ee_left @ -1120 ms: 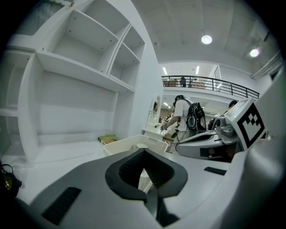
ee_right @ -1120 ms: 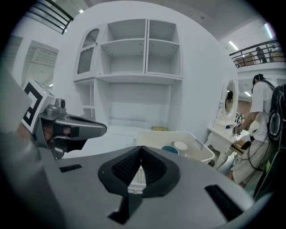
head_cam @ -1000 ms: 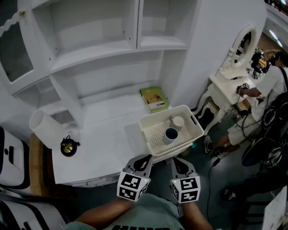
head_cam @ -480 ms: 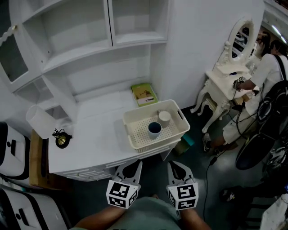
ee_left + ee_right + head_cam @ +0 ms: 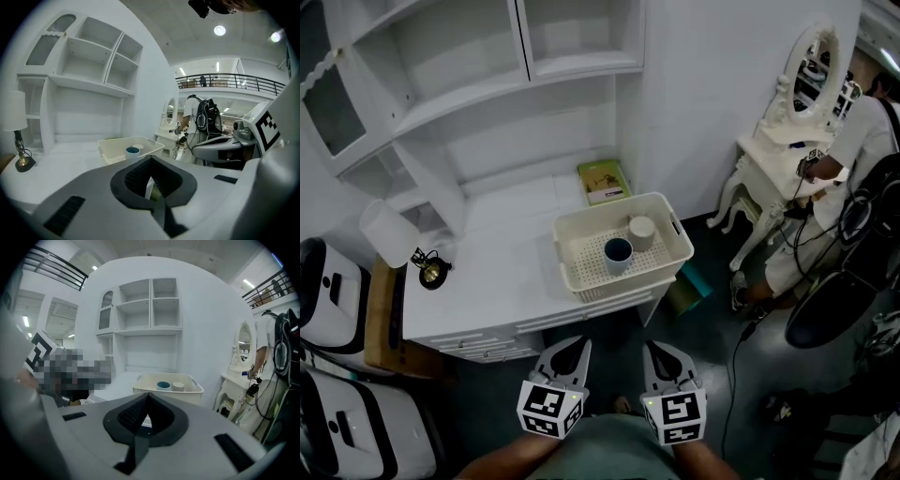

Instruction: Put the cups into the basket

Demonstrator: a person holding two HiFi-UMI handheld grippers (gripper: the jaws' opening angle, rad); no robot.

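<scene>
A cream basket [image 5: 677,247] stands on the right end of the white desk [image 5: 487,281]. Inside it are a blue-lined cup [image 5: 618,251] and a white cup [image 5: 641,229], both upright and side by side. My left gripper [image 5: 574,345] and right gripper [image 5: 660,349] hang low, close to my body, short of the desk's front edge. Both are shut with nothing between the jaws. The left gripper view shows the basket [image 5: 112,151] and blue cup [image 5: 132,151] far ahead. From the right gripper view, the basket [image 5: 188,390] holds the blue cup [image 5: 163,385] and white cup [image 5: 178,386].
A green book [image 5: 605,181] lies behind the basket. A white lamp [image 5: 387,234] with a brass base [image 5: 433,273] stands at the desk's left end. Shelves rise behind. A white vanity table [image 5: 783,150] and a person [image 5: 862,131] are at the right.
Both grippers have drawn back from the desk's front edge toward my body, and the view has pulled away. Basket and cups stay as they were.
</scene>
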